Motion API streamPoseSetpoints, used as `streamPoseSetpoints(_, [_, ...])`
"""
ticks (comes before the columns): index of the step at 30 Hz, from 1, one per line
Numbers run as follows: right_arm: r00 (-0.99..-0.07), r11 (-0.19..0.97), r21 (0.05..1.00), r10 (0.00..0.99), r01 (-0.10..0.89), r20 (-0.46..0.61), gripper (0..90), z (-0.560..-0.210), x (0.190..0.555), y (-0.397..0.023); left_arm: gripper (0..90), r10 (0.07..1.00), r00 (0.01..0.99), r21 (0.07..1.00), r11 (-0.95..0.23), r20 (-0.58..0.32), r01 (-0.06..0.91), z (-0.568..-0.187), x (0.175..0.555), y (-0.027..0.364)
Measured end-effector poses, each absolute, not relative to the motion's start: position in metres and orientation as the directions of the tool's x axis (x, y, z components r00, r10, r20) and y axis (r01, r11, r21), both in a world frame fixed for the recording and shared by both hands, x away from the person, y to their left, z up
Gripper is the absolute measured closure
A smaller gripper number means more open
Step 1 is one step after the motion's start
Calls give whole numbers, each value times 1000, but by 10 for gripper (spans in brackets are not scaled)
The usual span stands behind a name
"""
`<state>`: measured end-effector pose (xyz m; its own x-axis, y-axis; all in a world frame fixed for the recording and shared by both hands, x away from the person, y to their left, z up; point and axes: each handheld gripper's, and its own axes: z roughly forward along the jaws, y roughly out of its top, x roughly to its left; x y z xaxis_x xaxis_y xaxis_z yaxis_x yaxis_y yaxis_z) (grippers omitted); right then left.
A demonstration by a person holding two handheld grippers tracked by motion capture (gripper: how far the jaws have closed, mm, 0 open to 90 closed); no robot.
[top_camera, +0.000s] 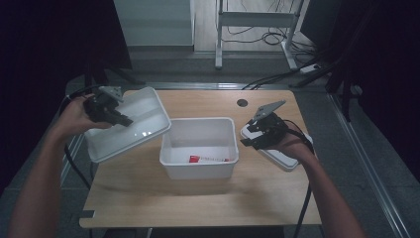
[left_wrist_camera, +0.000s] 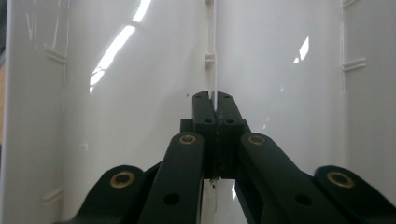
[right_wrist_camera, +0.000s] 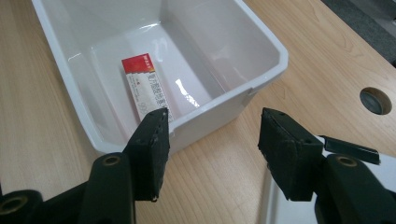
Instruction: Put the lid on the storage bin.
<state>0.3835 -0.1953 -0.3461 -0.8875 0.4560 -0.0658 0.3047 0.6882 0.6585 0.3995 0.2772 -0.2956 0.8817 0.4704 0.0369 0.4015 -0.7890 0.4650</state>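
Observation:
My left gripper [top_camera: 120,118] is shut on the rim of a white plastic lid [top_camera: 133,126] and holds it tilted above the table's left side. In the left gripper view the shut jaws of the left gripper [left_wrist_camera: 214,100] pinch a thin edge of the lid [left_wrist_camera: 140,93]. A white bin [top_camera: 198,125] stands at the table's middle with a red and white box [top_camera: 210,159] lying flat on its floor. My right gripper [top_camera: 250,140] hangs open just right of the bin. In its own view the right gripper [right_wrist_camera: 212,140] faces the bin [right_wrist_camera: 275,60] and the box [right_wrist_camera: 147,86], with nothing between its fingers.
A flat white container [top_camera: 285,159] lies under my right hand near the table's right edge, and it shows as a white corner [right_wrist_camera: 384,169] in the right gripper view. A round cable hole [top_camera: 242,102] sits at the back right of the wooden table [top_camera: 198,198]. Cables and a desk frame lie on the floor beyond.

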Motion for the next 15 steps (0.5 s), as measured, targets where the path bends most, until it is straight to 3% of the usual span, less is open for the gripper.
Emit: streamPoseSetpoints(15, [-869,678,652,491,338,-60,431,-347,384,-213,895,333,942,395,-872,45,290,-295,427,191])
